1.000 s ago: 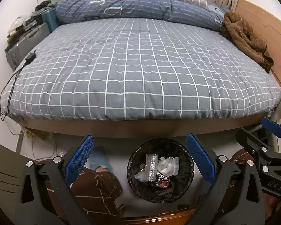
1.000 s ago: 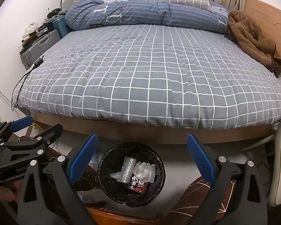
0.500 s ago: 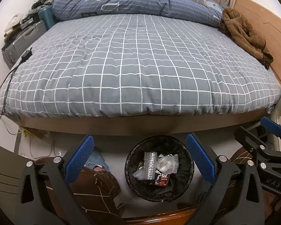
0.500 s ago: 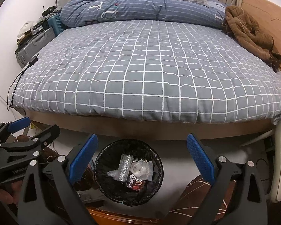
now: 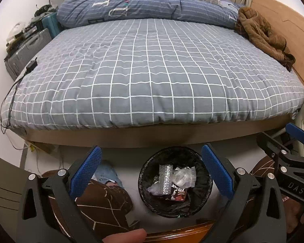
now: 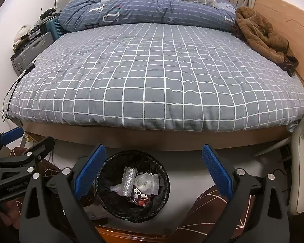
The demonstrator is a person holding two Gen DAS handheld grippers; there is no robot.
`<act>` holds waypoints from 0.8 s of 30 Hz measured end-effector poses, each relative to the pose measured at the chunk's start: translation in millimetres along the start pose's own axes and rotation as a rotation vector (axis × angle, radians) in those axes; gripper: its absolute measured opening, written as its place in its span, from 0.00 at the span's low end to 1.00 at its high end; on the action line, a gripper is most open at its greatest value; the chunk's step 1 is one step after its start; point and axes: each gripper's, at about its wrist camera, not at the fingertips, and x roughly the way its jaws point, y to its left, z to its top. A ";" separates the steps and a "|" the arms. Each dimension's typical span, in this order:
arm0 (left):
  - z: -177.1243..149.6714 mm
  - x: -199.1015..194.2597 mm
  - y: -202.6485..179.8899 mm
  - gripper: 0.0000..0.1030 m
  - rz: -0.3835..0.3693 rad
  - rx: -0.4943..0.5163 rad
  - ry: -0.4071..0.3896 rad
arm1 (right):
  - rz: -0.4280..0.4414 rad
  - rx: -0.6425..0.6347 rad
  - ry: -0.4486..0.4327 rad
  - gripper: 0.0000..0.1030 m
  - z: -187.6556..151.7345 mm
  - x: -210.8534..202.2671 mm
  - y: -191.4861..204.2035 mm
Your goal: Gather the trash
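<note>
- Trash [image 5: 173, 183] (a foil strip, clear wrappers and a dark snack packet) lies inside the black-lined bin [image 5: 204, 194] on the floor at the foot of the bed [image 5: 152, 77]; no loose litter shows on the bedspread or floor.
- Risk: with both tools over the rim, a low sweep could knock the light bin over and spill it; the person's legs stand just beside it.
- Left hand-held gripper [image 5: 151, 169]: jaws spread wide, holding nothing, touching nothing.
- Right hand-held gripper [image 6: 153, 167]: likewise wide apart and empty, above the bin.
</note>
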 end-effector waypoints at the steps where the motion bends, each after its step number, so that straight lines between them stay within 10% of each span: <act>1: 0.2 -0.1 -0.1 0.94 0.000 -0.001 0.000 | 0.001 0.000 -0.001 0.89 0.3 -0.2 -0.2; 24: -0.4 1.8 2.2 0.94 0.001 -0.004 0.009 | 0.001 -0.007 0.000 0.89 -0.5 -0.3 -0.4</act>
